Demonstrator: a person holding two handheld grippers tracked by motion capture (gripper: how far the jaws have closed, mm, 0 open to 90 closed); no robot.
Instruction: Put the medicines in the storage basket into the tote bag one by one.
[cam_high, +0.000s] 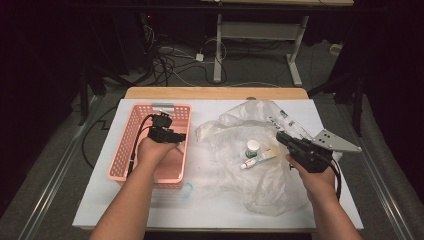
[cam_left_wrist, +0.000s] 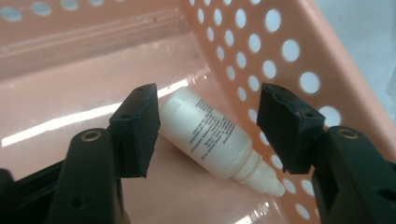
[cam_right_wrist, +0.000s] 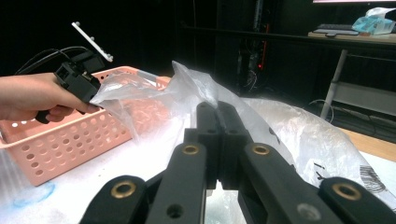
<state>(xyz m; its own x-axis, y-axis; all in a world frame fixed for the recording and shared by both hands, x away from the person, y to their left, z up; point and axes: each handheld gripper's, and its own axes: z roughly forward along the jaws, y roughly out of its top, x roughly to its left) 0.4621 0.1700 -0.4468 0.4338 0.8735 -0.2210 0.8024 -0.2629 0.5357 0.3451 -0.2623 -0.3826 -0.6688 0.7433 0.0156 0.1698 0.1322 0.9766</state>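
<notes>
- The bench (cam_high: 150, 210) filled the middle of the high view, a white sheet over it and a wooden edge along its far side.
- A crumpled clear bag (cam_high: 260, 195) sprawled across the centre right of that view; in the right gripper view it rose behind the jaws.
- A pink basket (cam_high: 120, 155) with holed walls sat at centre left of the high view.
- The left tongs (cam_left_wrist: 210, 128) pointed down into the basket, held by a hand (cam_high: 152, 150); the jaws stood apart on either side of the bottle, pads not touching it.
- The right tongs (cam_right_wrist: 218, 140) were closed with nothing between them, at centre right of the high view, over the bag.
- A small white bottle (cam_left_wrist: 219, 142) lay on its side on the basket floor, close to the holed wall, nozzle toward lower right of the left gripper view.
- A green-labelled jar (cam_high: 252, 148) and a small tube (cam_high: 258, 160) lay on the bag, just beside each other.
</notes>
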